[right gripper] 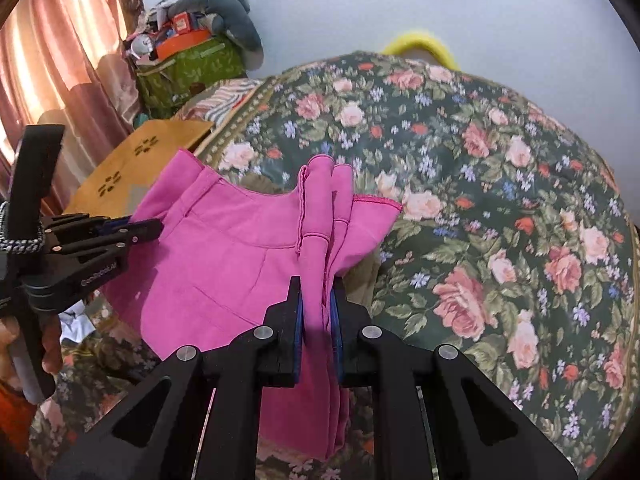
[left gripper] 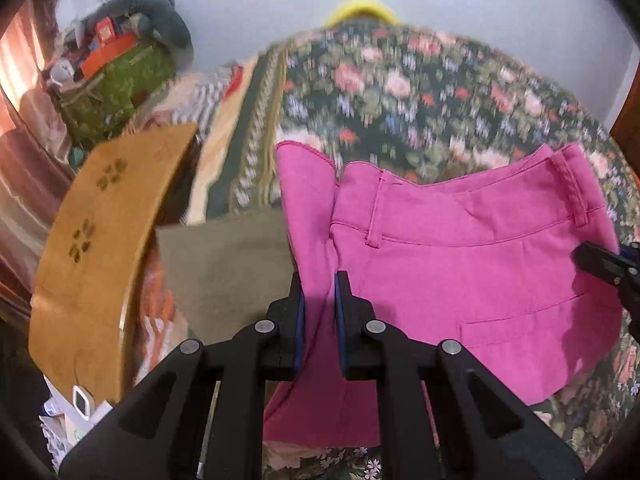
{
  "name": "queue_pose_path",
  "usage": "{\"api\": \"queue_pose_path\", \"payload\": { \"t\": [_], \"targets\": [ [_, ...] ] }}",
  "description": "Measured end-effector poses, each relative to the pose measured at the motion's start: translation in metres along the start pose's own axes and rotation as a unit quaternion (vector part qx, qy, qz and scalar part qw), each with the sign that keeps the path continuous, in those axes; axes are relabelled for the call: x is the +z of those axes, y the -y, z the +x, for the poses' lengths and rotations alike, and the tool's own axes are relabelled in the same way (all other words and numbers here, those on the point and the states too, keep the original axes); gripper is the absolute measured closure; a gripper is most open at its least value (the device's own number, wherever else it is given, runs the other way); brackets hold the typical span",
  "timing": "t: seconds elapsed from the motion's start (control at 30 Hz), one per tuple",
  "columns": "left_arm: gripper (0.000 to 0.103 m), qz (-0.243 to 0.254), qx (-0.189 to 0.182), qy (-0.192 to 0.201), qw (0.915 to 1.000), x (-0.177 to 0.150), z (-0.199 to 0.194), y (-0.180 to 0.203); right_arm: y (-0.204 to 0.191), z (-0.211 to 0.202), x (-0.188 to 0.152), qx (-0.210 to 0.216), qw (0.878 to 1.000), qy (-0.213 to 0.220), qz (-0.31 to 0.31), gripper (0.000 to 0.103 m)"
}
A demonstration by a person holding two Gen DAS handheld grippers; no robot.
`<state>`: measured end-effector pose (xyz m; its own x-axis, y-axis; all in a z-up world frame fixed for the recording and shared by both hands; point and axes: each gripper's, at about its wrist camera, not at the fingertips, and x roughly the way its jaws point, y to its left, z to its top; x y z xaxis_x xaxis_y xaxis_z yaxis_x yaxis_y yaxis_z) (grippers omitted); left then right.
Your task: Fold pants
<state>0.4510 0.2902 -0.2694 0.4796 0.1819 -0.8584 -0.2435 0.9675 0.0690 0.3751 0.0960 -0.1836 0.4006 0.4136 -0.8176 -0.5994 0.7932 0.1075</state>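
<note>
Two grippers hold the pink pants (left gripper: 460, 272) aloft over the floral bedspread (right gripper: 500, 200), likely stretching them for a fold. Left gripper (left gripper: 319, 280), low centre, jaws pinched on one bunched edge; right gripper (right gripper: 316, 284) likewise on gathered waistband folds. Fabric hangs between, waistband and belt loops up, creased.

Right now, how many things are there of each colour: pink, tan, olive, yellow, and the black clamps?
Pink: 1, the pants.
Tan: 1, the board.
Olive: 1, the cloth.
Yellow: 1, the thing behind the bed.
Black: 2, the left gripper and the right gripper, both clamped on the pants.
Total: 6.
</note>
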Motion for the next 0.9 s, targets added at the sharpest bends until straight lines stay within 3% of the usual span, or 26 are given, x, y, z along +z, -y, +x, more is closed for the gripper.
{"api": "queue_pose_path", "payload": {
  "t": [0.1,0.33,0.47,0.6,0.9],
  "targets": [
    [0.089,0.005,0.004,-0.034,0.9994,-0.010,0.020,0.002,0.002,0.001,-0.004,-0.001,1.000,-0.011,0.003,0.085],
    [0.071,-0.007,-0.002,-0.040,0.9992,-0.028,0.012,-0.015,0.024,-0.016,-0.016,0.003,0.999,-0.021,0.036,0.082],
    [0.069,-0.018,0.004,-0.042,0.9989,-0.036,-0.004,-0.031,0.030,-0.038,-0.025,0.008,0.998,-0.018,0.051,0.082],
    [0.069,-0.034,-0.020,-0.028,0.9988,-0.043,-0.043,-0.043,0.029,-0.071,-0.033,0.016,0.999,0.004,0.048,0.082],
    [0.069,0.015,-0.042,0.097,0.9943,-0.063,-0.199,-0.008,0.002,-0.185,-0.038,0.025,0.992,0.119,0.014,0.082]
  ]
}}
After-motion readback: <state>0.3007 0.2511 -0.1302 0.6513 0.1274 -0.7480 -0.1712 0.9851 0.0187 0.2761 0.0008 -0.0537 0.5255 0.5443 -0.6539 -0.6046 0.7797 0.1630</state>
